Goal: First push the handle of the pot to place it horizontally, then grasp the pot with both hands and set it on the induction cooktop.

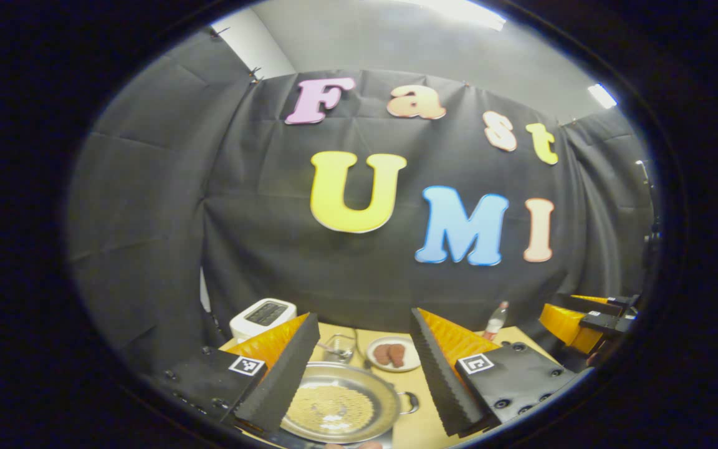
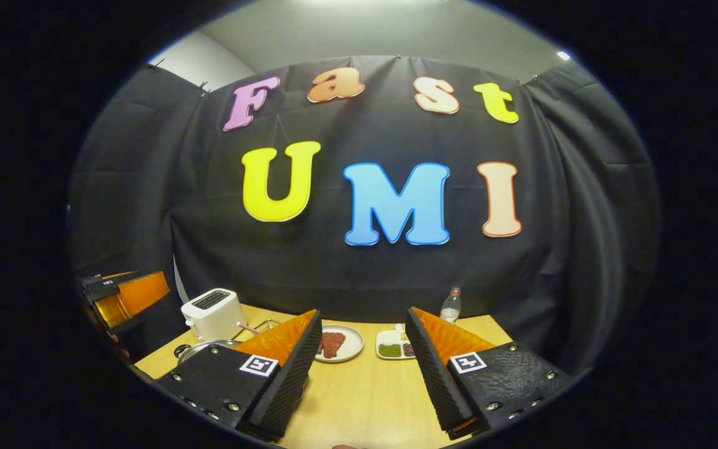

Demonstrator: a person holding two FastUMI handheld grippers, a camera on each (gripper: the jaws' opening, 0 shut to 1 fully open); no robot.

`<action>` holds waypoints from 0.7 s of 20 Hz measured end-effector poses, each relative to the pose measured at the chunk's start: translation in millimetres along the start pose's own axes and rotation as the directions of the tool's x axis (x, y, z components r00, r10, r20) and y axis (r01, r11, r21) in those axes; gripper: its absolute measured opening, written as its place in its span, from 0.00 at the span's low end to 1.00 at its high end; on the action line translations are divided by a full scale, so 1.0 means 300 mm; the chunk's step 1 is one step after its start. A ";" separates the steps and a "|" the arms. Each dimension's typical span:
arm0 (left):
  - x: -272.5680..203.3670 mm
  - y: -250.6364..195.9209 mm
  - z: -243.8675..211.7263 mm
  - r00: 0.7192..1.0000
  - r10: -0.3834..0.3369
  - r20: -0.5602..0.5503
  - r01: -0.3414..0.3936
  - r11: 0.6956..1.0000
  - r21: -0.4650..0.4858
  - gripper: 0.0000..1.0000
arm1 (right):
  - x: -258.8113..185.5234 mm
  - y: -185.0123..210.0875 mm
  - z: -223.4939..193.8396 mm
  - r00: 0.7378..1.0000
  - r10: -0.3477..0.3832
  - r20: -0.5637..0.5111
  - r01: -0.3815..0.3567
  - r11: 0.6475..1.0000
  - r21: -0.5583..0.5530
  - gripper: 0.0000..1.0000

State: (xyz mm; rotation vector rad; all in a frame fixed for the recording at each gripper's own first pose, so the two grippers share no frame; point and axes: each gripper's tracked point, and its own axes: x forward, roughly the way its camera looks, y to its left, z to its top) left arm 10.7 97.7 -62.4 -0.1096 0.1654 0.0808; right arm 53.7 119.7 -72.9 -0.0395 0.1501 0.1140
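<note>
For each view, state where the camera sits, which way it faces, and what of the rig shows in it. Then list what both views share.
Left gripper view: rides the left gripper, faces the booth wall over the pot; its open fingers show, the right gripper at the right edge.
Right gripper view: rides the right gripper, faces the wall over the table; its open fingers show, the left gripper at the left edge.
Shared: toaster, bottle, meat plate, pot.

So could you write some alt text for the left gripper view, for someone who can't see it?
An open left gripper hangs above a shallow metal pot on a wooden table. Behind the pot sit a plate of meat, a white toaster and a bottle, with the right gripper at the far right edge.
</note>
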 end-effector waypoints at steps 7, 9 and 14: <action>-0.069 -0.353 0.093 0.991 -0.127 0.036 0.126 0.991 0.037 0.99 | -0.186 -0.233 0.161 0.993 -0.092 0.075 0.088 0.995 0.049 0.86; -0.074 -0.373 0.099 0.990 -0.128 0.052 0.125 0.991 0.058 0.99 | -0.205 -0.269 0.179 0.989 -0.110 0.096 0.105 0.993 0.058 0.85; -0.076 -0.379 0.089 0.991 -0.123 0.047 0.121 0.992 0.039 0.99 | -0.227 -0.290 0.185 0.989 -0.091 0.115 0.085 0.995 0.058 0.89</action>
